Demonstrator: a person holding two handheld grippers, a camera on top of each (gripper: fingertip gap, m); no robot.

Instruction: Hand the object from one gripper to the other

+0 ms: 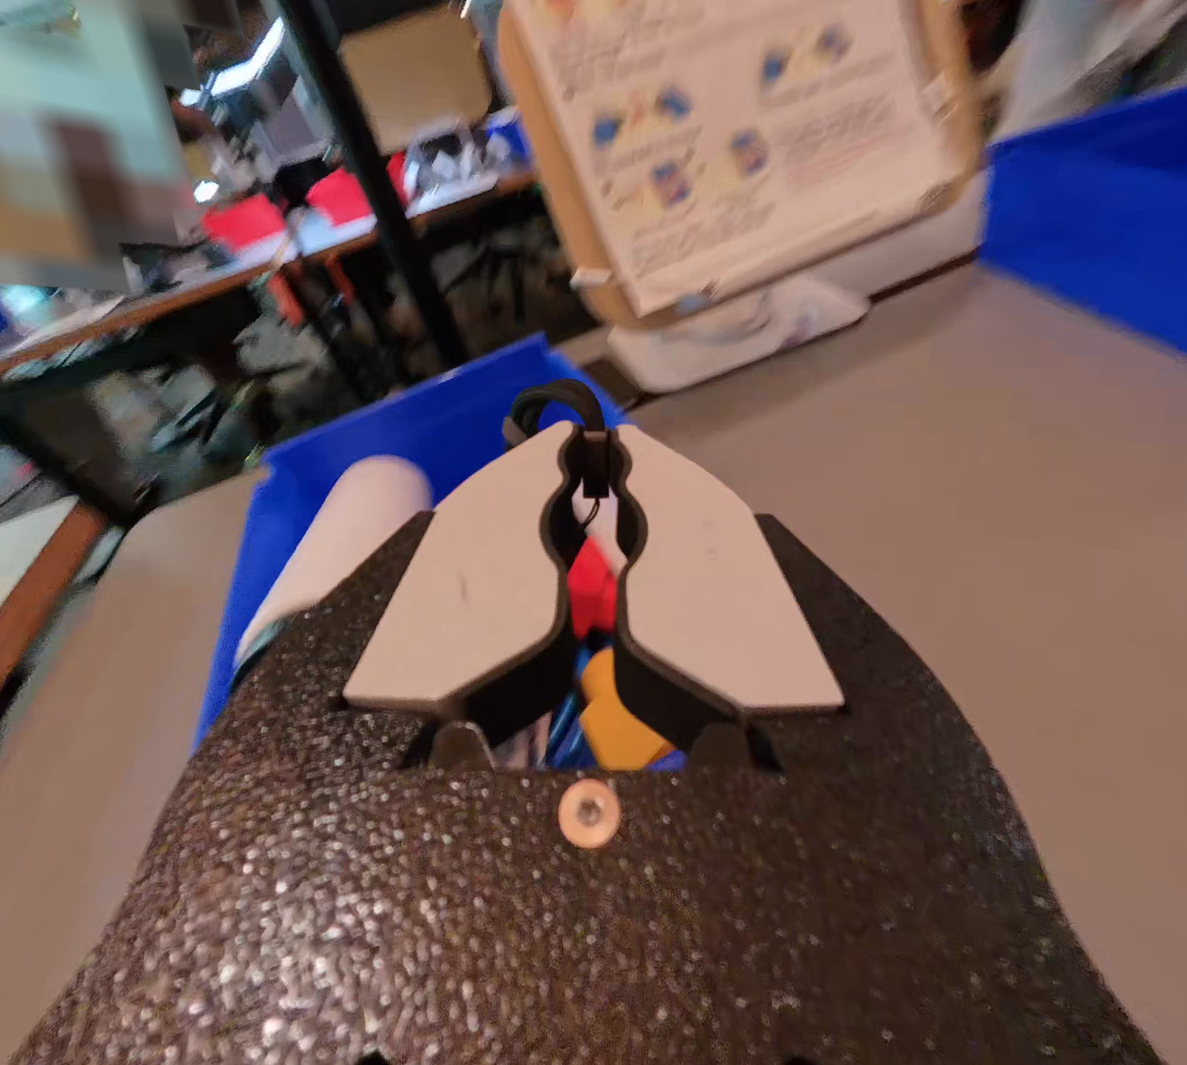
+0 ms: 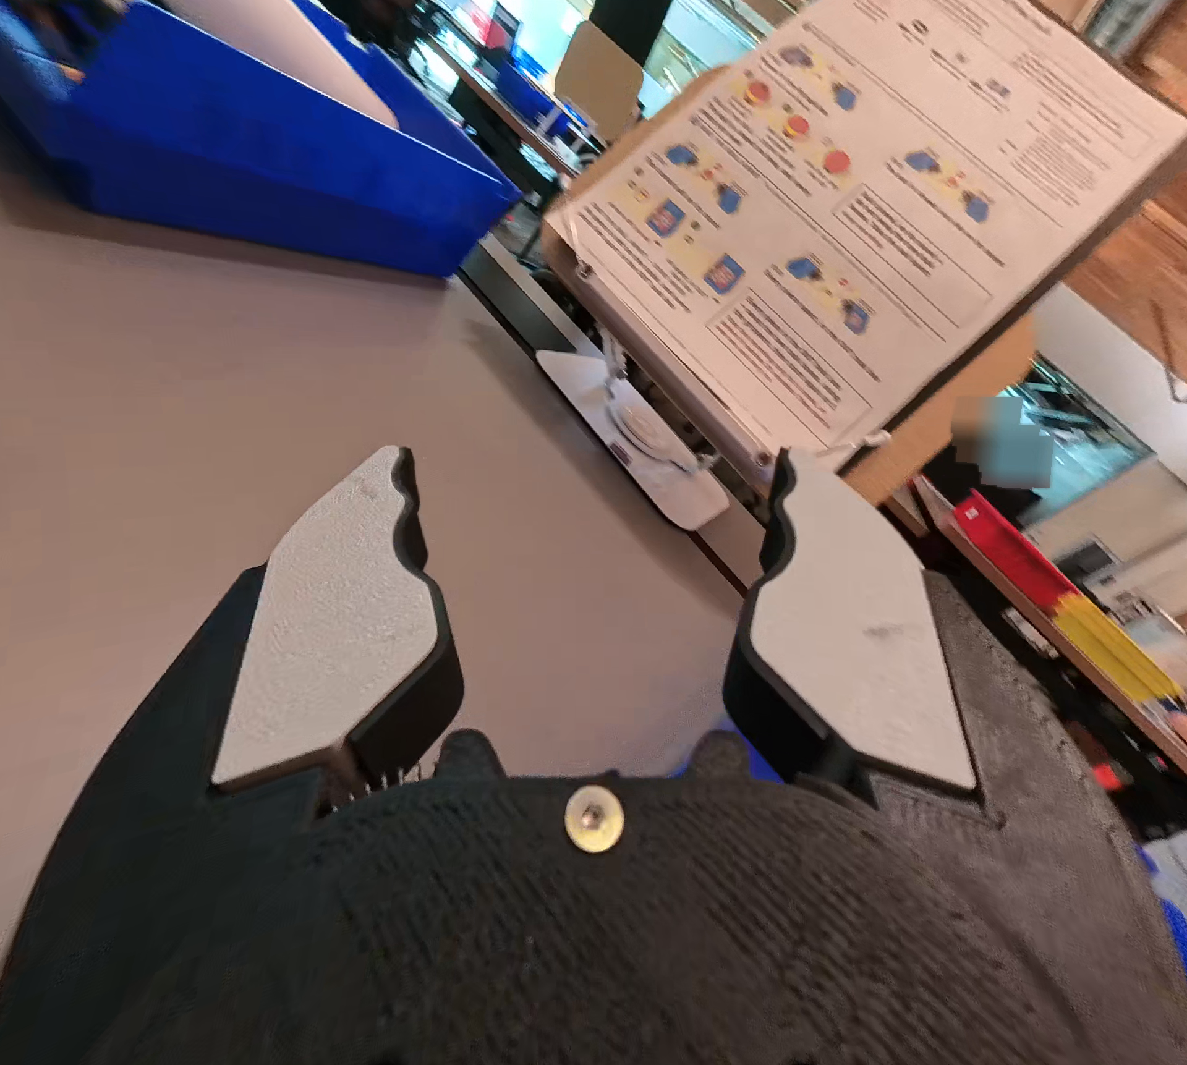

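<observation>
The left gripper [image 1: 592,456] is clenched on a small black cable bundle [image 1: 565,405], holding it above a blue bin [image 1: 411,437] of mixed parts near the bench's far edge. The right gripper [image 2: 594,485] is spread wide with nothing between its fingers, above the bare bench [image 2: 193,392], facing an instruction sheet [image 2: 867,186] on a stand.

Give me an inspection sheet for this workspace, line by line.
Surface: grey table, bare in front of the right gripper.
Job's things: small black cable bundle pinched at the left gripper's tips, its loop sticking out past them.
Clutter: blue bin under the left gripper, holding a white roll and red and orange pieces; second blue bin.
Grippers: left gripper shut; right gripper open, empty.
Cables: only the held bundle.
Surroundings: instruction sheet on a stand, other desks, a person behind.
</observation>
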